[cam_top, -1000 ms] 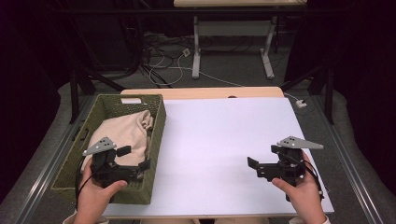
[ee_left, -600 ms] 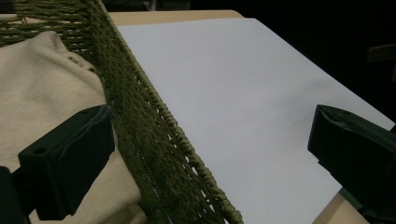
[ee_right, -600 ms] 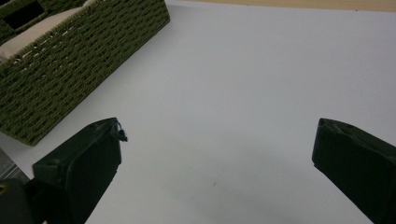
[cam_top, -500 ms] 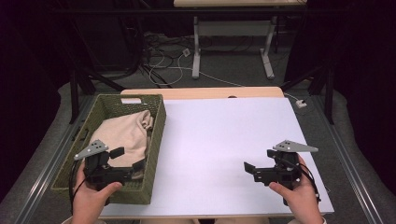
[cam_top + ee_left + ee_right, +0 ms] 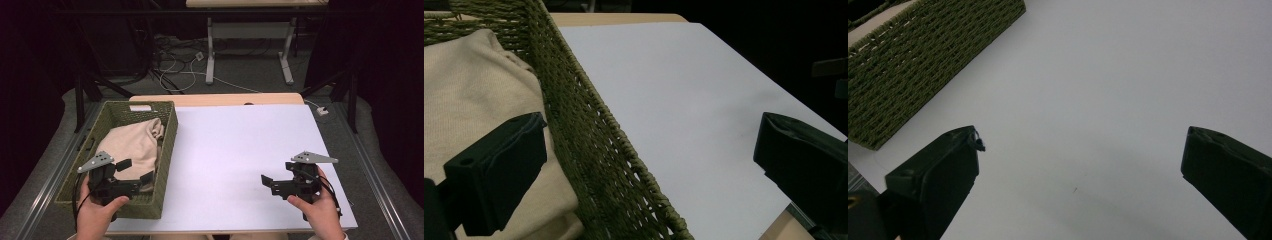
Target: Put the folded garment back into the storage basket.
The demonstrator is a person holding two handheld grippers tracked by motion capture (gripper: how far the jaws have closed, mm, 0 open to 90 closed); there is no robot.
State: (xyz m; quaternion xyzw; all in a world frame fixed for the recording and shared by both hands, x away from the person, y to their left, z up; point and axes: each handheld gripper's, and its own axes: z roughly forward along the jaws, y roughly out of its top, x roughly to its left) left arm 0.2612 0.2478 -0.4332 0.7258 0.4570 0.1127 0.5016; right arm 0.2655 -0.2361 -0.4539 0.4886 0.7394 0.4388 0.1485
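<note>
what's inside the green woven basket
A beige cloth lies bunched in the basket, covering most of the floor. Anything under the cloth is hidden.

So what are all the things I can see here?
basket: one, green woven, left side of the table.
cloth: one, beige, bunched up inside the basket.
table: one, white top with a wooden far edge.
desk legs: white, on the floor behind the table.
cables: several, pale, on the floor behind.
left gripper: one, black, jaws open, over the basket's near end.
right gripper: one, black, jaws open, over the table's right side.
hands: two, each holding a gripper.
</note>
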